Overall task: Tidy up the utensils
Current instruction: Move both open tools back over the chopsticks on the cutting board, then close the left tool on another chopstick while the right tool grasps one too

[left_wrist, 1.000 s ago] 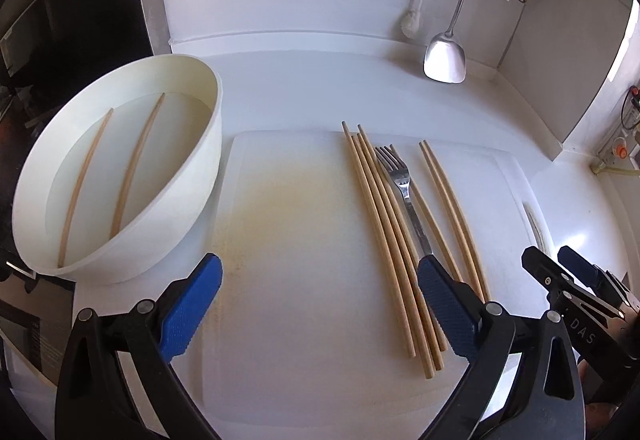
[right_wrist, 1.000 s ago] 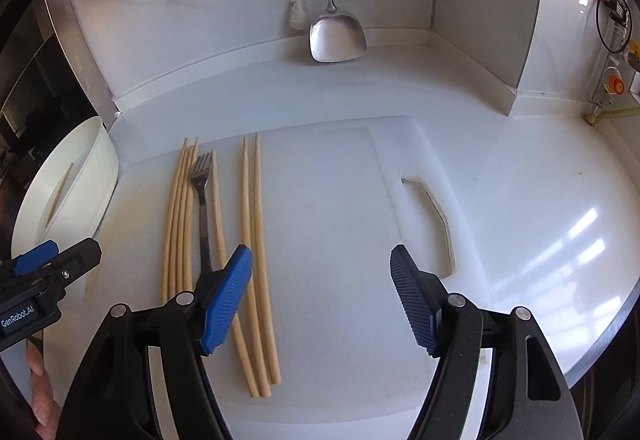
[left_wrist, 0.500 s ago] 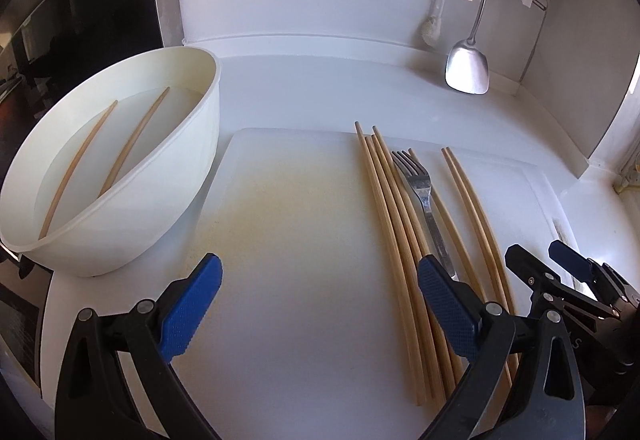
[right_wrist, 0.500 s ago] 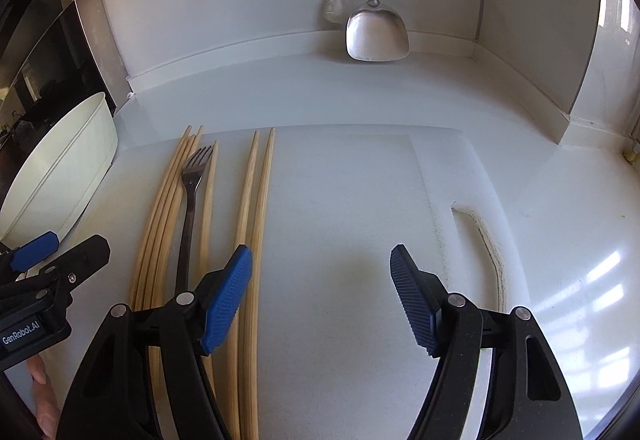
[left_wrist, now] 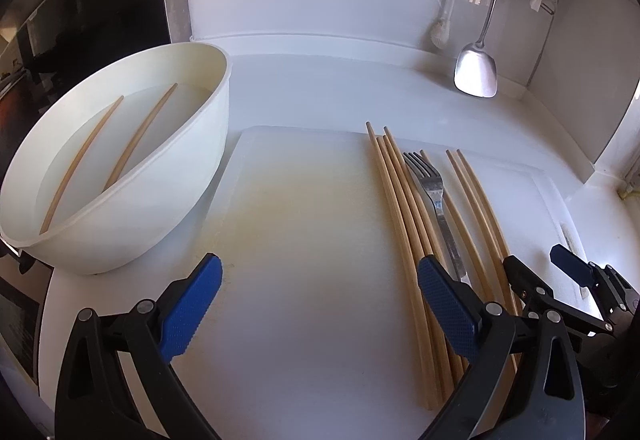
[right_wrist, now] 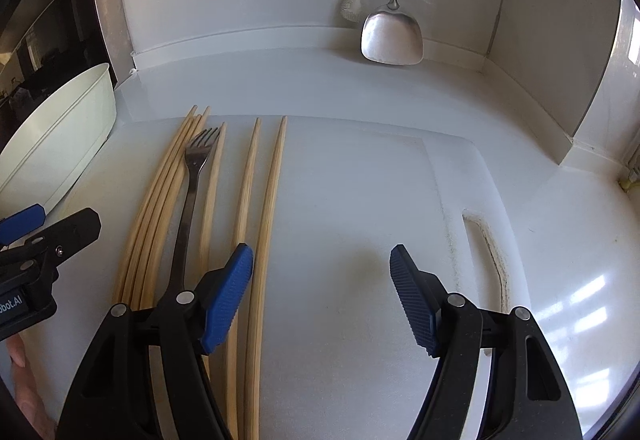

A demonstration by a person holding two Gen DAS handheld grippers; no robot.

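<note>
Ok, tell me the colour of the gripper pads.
Blue, textured pads; clearest in the right wrist view.

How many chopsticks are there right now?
9: two in the white bowl, a bunch of four left of the fork, one just right of it, and two further right on the cutting board. None look hidden.

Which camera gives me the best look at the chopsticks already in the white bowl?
Left wrist: it looks into the white bowl, showing two chopsticks lying apart inside. Right wrist catches only the bowl's outer wall at its left edge, and its contents are hidden.
</note>
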